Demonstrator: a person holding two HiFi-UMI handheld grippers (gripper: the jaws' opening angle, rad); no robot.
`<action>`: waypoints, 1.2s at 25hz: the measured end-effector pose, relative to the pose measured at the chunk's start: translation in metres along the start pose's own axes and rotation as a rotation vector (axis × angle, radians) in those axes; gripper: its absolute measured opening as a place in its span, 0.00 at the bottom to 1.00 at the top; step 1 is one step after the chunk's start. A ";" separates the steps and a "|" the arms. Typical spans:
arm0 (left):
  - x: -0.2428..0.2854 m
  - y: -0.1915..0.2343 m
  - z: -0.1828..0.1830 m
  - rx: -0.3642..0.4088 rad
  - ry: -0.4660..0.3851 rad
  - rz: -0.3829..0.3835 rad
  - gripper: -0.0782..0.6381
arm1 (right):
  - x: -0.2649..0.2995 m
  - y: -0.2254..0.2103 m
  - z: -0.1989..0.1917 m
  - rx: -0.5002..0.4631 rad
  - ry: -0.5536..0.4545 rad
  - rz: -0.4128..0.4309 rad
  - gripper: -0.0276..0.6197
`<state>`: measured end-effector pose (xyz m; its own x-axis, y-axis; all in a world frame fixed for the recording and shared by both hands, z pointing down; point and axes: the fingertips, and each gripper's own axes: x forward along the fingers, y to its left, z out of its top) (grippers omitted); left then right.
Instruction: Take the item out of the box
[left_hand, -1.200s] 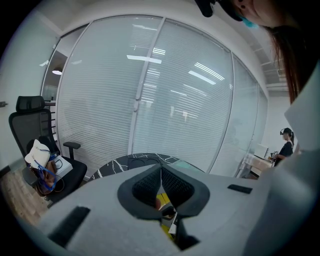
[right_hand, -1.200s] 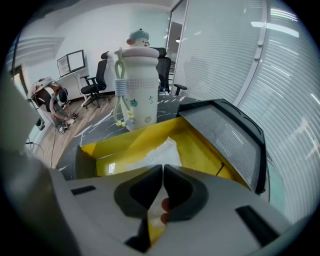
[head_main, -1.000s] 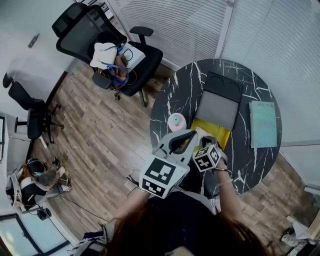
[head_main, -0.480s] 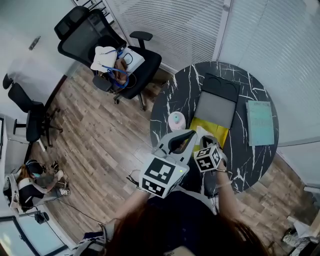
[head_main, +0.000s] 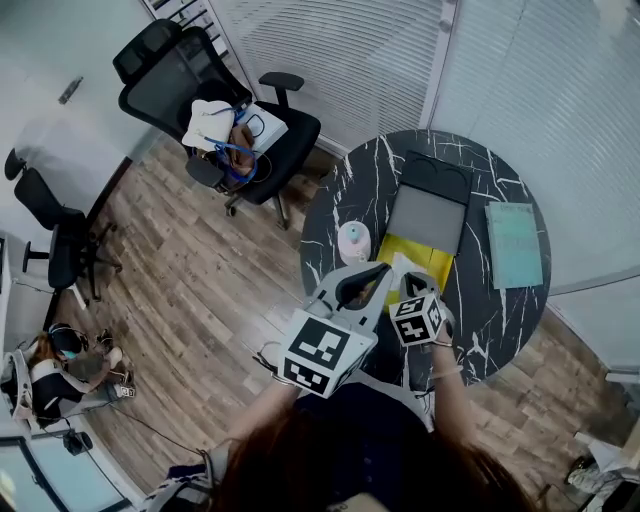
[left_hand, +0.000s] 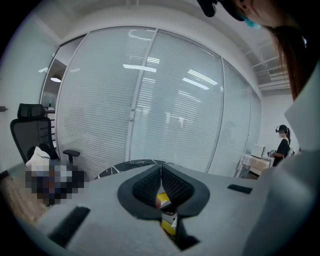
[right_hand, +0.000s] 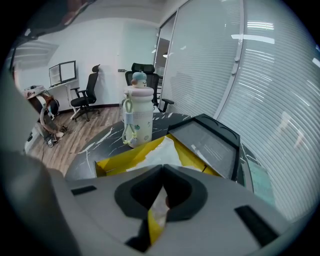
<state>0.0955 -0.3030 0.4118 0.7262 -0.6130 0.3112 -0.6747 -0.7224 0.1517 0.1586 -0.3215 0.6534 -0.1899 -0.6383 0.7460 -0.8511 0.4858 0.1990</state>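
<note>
1. We see a round, dark marble table (head_main: 480, 320) with a yellow box (head_main: 440, 262) lying open on it. Its grey lid (head_main: 428, 215) is folded back on the side away from the person.
2. The item (head_main: 404, 264), in crinkled white wrap, lies inside the box towards its near end, and yellow wall shows on both sides of it.
3. The right gripper (right_hand: 162, 169) is over the near edge of the box. Its jaws are closed, the tips meeting on the near edge of the item's wrap. White wrap and yellow box show through the hollow behind the tips.
4. The left gripper (left_hand: 161, 169) is just beside the right one, at the near left corner of the box. Its jaws are closed tip to tip and hold nothing. We see only a strip of yellow box through the hollow below the tips.
5. A pale bottle (head_main: 352, 240) stands upright just left of the box.
6. A green pad (head_main: 514, 245) lies flat to the right of the lid, apart from it.
7. A black chair (head_main: 215, 100) stands on the wood floor, well apart from the table.
</note>
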 end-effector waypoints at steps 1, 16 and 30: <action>-0.002 -0.001 0.000 0.003 -0.003 -0.003 0.15 | -0.003 0.000 0.002 -0.001 -0.008 -0.005 0.08; -0.041 -0.017 0.001 0.029 -0.042 -0.027 0.15 | -0.049 0.000 0.017 0.010 -0.093 -0.102 0.08; -0.081 -0.036 0.005 0.057 -0.079 -0.057 0.15 | -0.099 0.016 0.034 0.045 -0.167 -0.168 0.08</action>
<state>0.0617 -0.2288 0.3768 0.7730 -0.5919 0.2283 -0.6248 -0.7726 0.1126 0.1474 -0.2708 0.5615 -0.1191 -0.7997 0.5884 -0.8978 0.3398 0.2800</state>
